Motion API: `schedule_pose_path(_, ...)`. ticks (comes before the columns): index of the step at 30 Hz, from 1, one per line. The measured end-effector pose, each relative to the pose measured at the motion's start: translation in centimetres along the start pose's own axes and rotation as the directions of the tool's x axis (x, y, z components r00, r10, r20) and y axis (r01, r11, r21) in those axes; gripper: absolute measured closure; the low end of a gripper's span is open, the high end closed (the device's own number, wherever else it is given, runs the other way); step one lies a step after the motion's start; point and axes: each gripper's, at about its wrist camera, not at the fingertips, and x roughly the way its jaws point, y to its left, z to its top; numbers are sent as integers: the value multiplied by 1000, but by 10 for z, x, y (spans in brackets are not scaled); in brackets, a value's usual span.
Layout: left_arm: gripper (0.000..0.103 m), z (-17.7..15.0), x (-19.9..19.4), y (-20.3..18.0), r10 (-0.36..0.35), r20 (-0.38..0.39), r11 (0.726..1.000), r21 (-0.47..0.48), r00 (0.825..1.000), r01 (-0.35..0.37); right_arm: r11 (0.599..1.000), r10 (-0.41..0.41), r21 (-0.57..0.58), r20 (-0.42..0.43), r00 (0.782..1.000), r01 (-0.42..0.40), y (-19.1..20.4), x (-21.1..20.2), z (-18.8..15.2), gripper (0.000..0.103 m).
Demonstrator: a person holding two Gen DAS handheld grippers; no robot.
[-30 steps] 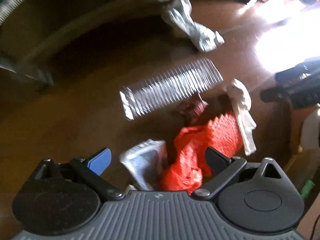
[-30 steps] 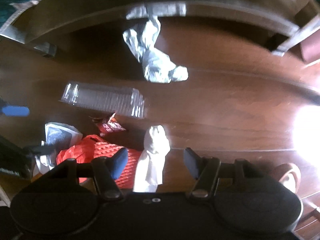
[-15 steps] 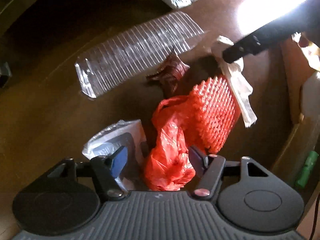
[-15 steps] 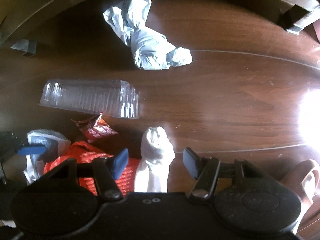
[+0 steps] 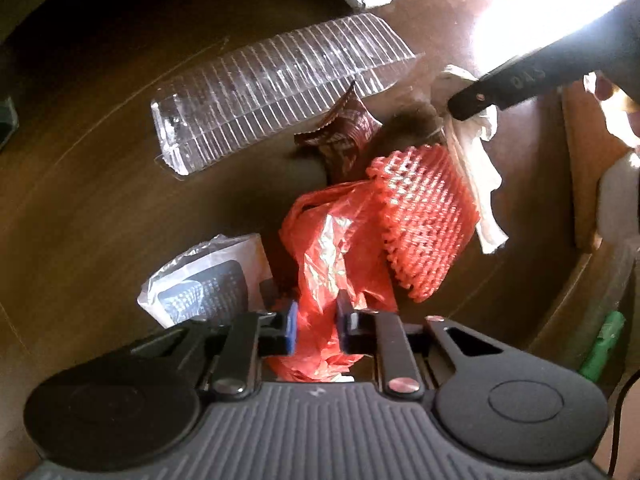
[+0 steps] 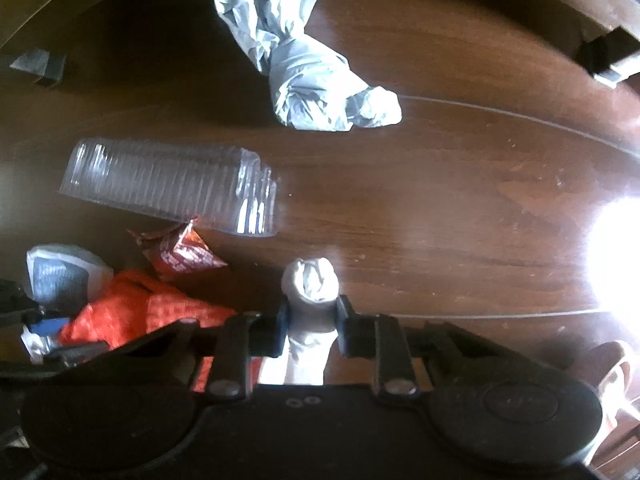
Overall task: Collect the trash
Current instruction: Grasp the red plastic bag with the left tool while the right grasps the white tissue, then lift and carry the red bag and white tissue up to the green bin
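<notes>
Jaws of the left gripper [image 5: 314, 326] pinch the orange bag [image 5: 332, 256]; only the right wrist view shows the right gripper [image 6: 310, 326] clamping the white tissue [image 6: 310, 292], its lower end hidden.

left hand-held gripper [image 5: 314, 322]: grey ribbed body, blue pads | right hand-held gripper [image 6: 310, 322]: black, silver screws

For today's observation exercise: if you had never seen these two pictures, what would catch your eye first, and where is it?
The bright orange plastic bag, pinched in the left gripper at the bottom centre, stands out most, with red mesh netting beside it. Next is the white crumpled tissue clamped in the right gripper. Beyond them a ribbed clear plastic tray and crumpled grey paper lie on the dark wooden floor.
</notes>
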Motion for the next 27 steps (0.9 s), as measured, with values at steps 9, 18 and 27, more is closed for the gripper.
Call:
schedule_pose_path(9,90,-3,-59,2,-38,64,999,11,997,37,997,-50,-55,83,995,55,-10,-72,-20,86)
schedule_pose_path(18,90,-3,-179,-23,-47,244,999,23,969,43,998,-4,-59,245,970,19,-13,-197,-46,87)
schedule_pose_path(27,90,-6,-308,-91,17,465,999,23,885,-31,994,28,-106,512,858,31,-16,-353,-111,87)
